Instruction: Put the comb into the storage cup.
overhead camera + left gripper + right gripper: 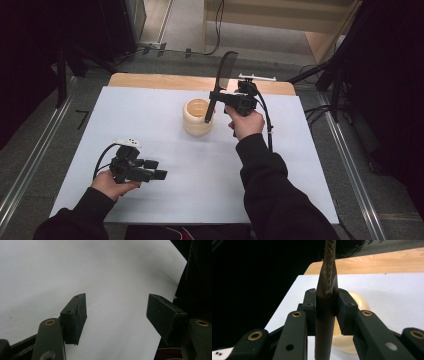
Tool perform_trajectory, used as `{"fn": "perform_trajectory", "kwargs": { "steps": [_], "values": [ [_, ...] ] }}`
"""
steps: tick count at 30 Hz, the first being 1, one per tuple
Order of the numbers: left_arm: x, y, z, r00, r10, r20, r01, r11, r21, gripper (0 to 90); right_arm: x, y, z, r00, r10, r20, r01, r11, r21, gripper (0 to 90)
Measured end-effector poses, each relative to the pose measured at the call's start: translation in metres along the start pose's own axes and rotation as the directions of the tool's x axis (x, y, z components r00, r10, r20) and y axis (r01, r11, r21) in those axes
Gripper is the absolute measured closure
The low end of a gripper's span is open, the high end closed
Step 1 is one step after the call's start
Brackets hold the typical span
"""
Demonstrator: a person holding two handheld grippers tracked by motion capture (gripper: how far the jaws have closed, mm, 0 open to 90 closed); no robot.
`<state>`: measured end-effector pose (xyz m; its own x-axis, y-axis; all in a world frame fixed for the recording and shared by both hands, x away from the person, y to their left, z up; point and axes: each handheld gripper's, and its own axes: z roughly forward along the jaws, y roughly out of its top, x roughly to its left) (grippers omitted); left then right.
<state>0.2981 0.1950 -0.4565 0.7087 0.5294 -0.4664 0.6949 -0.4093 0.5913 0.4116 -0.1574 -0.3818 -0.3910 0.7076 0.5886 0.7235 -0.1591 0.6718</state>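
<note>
High view: nearest the person's side of the white table surface (165, 210), the left gripper (156, 169) lies low in the left hand (111, 183), pointing toward the right, its jaws spread apart with nothing between them. The left gripper view confirms this, showing the two black pads (77, 315) standing wide over bare white surface. Farther in, the right hand (246, 123) holds the right gripper (216, 95) above the table, and its jaws are clamped on the handle of a dark, slotted plastic spatula (220, 85), which stands nearly upright with its blade end up. The lower end of the handle hangs just beside, or over the rim of, a cream-coloured ribbed round holder (197, 116) that stands near the middle of the table; whether it touches cannot be told. In the right gripper view the spatula (325, 315) is squeezed between both pads, with the cream holder (359, 302) behind them. Beyond lies the bare wooden edge (165, 81) of the table.
</note>
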Motion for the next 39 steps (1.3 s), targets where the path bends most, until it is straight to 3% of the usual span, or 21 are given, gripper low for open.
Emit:
{"fn": "perform_trajectory", "kwargs": {
  "steps": [12, 18, 25, 39],
  "values": [
    [-0.001, -0.001, 0.002, 1.0000, 0.009, 0.003, -0.009, 0.9999, 0.010, 33.1, 0.001, 0.014, 0.018, 0.9998, 0.009, 0.019, -0.008, 0.999, -0.047, 69.6],
    [-0.002, -0.002, 0.004, 0.9999, 0.009, 0.009, -0.009, 0.9998, 0.017, 33.1, 0.003, 0.016, 0.030, 0.9980, -0.022, 0.059, 0.026, 0.997, -0.070, 69.6],
    [-0.001, -0.002, 0.004, 0.9999, 0.008, 0.013, -0.009, 0.9998, 0.018, 33.1, -0.004, 0.015, 0.043, 0.9955, -0.013, 0.094, 0.020, 0.997, -0.074, 69.6],
    [0.000, -0.003, 0.005, 0.9999, 0.002, 0.011, -0.003, 0.9997, 0.023, 33.1, -0.011, -0.001, 0.056, 0.9892, -0.080, 0.122, 0.088, 0.994, -0.060, 69.6]
  ]
}}
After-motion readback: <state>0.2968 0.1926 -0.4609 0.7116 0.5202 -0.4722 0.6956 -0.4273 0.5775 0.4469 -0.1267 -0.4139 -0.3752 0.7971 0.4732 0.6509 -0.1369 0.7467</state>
